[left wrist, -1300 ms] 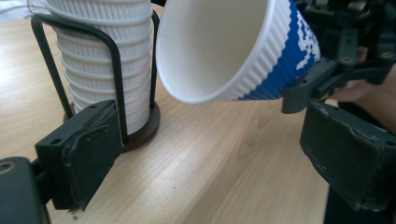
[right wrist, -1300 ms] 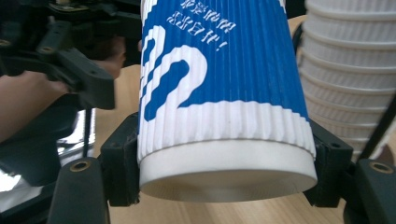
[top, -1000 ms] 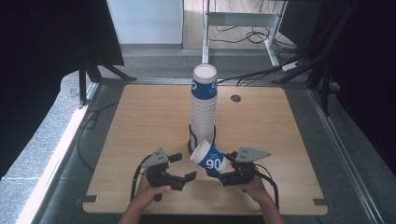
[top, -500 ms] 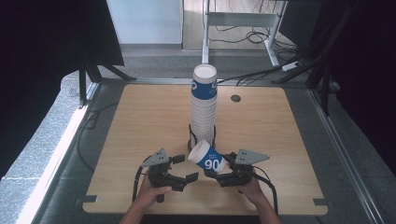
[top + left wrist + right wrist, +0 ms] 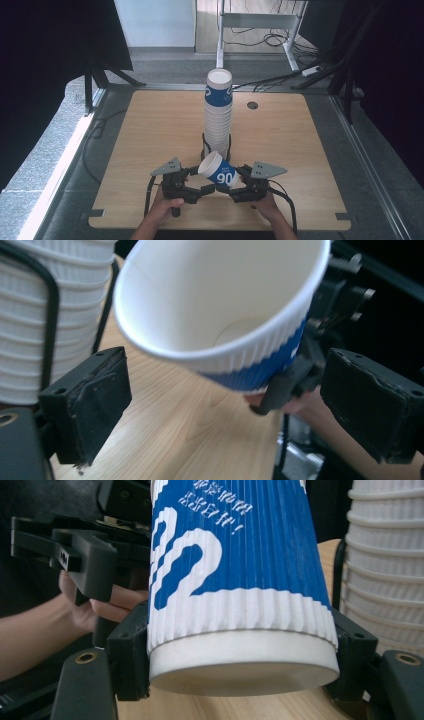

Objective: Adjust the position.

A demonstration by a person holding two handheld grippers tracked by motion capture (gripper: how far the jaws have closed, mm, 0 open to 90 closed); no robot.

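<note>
One cup (image 5: 219, 171) is clamped sideways in the right claw (image 5: 239, 186) near the surface's (image 5: 150, 130) front edge, so the left claw (image 5: 202, 189), jaws apart, can reach its rim

Cup stack (image 5: 218, 117) blocks centre; sides free

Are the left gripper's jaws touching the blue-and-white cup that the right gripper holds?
Apart. In the left gripper view, the left gripper stands open, bare table showing between its pads and the cup.
</note>
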